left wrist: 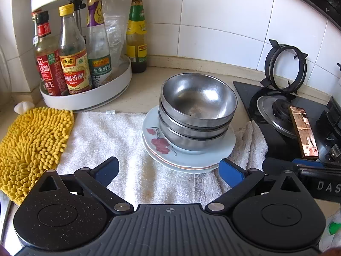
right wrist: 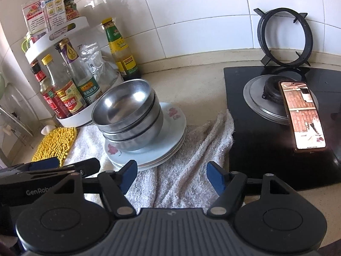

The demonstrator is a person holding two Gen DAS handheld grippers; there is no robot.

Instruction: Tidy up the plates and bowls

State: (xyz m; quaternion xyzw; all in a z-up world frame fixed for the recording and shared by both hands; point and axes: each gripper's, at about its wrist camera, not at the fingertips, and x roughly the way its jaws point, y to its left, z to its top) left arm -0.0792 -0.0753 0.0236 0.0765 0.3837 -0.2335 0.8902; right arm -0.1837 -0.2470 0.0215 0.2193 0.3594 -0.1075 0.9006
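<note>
Three steel bowls (left wrist: 198,111) (right wrist: 130,115) are nested upright on a small stack of white plates (left wrist: 191,157) (right wrist: 170,140) with red flower prints. The stack rests on a white towel (left wrist: 119,149) (right wrist: 191,149). My left gripper (left wrist: 168,170) stands open just in front of the plates, with nothing between its blue pads. My right gripper (right wrist: 171,176) is open too, hovering over the towel to the right front of the stack, empty. Part of each gripper shows at the edge of the other's view.
A white two-tier turntable rack (left wrist: 89,98) (right wrist: 72,119) of sauce bottles stands behind left. A yellow chenille cloth (left wrist: 32,147) (right wrist: 55,145) lies at the left. On the right, a black gas hob (right wrist: 277,128) carries a phone (right wrist: 302,115) (left wrist: 302,132) and a pan support leans on the wall.
</note>
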